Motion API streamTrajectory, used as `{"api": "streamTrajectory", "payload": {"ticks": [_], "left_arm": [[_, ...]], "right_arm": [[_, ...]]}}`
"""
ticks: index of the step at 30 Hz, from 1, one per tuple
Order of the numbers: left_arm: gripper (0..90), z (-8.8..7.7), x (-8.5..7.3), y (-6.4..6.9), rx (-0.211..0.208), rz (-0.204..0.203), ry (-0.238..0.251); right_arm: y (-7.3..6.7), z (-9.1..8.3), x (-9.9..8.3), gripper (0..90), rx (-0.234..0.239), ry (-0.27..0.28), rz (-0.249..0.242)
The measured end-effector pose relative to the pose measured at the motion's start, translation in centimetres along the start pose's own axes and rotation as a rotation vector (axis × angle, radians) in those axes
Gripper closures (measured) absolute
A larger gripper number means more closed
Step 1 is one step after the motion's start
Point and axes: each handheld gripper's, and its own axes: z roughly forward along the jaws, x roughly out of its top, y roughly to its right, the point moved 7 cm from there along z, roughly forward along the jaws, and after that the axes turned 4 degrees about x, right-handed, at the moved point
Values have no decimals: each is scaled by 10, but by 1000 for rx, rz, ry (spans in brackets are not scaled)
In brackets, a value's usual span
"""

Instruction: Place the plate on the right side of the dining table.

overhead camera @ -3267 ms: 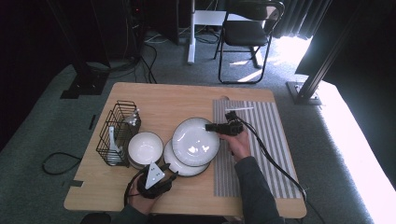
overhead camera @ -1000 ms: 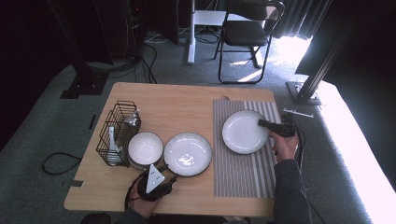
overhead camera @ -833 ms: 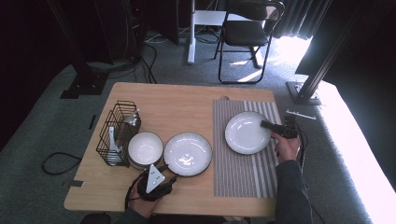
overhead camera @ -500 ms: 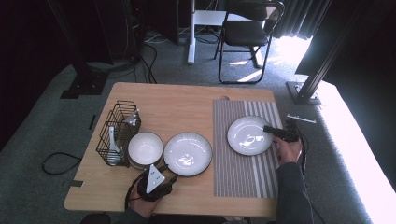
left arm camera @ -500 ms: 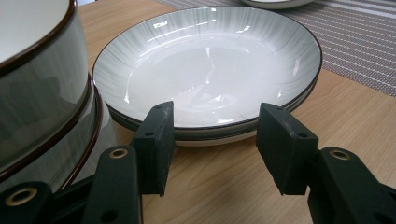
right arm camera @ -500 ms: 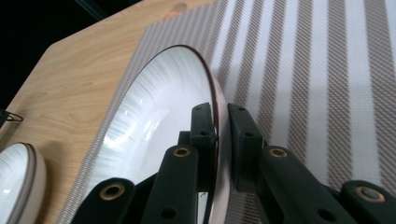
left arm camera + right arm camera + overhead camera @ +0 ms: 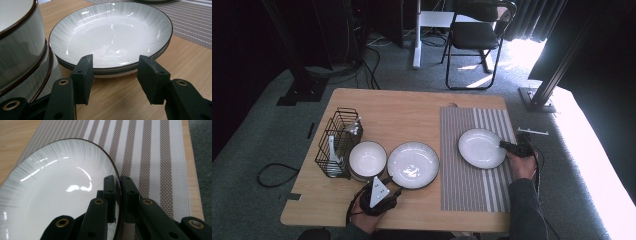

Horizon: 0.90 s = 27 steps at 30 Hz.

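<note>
A white plate with a dark rim [image 7: 482,147] lies on the striped placemat [image 7: 472,185] at the right of the table. My right gripper [image 7: 507,145] holds its right edge. In the right gripper view the jaws [image 7: 119,178] have just been closing and pinch the plate's [image 7: 57,202] rim between them. At the table's front edge my left gripper [image 7: 388,191] stands open. Its jaws [image 7: 115,67] point at a stack of matching plates [image 7: 110,37] and touch nothing.
Stacked bowls [image 7: 367,159] sit left of the plate stack [image 7: 413,164], close beside my left jaw. A black wire rack [image 7: 337,142] with utensils stands at the table's left edge. A folding chair [image 7: 477,35] is beyond the table. The mat [image 7: 155,152] reaches nearly to the table's right edge.
My right gripper carried the plate from above the stack to the right and lowered it onto the placemat. The left gripper has stayed still.
</note>
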Motion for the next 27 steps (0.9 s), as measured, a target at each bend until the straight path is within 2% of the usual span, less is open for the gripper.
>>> {"api": "streamTrajectory", "payload": {"ticks": [3,6,11,17,23,27], "left_arm": [[480,0,0,0,0,1,-1],[480,0,0,0,-1,1,0],[479,0,0,0,-3,-5,1],[464,1,0,0,-5,-9,-5],[456,0,0,0,-13,-15,1],[451,0,0,0,-12,-16,-1]], "right_arm": [[-1,-1,0,837,-10,3,-17],[-2,-1,0,831,-36,-4,-56],[-2,-1,0,830,-29,0,-54],[-3,-4,2,834,-51,-1,-82],[-6,-13,8,816,-54,19,-99],[-12,-17,12,804,-49,30,-126]]}}
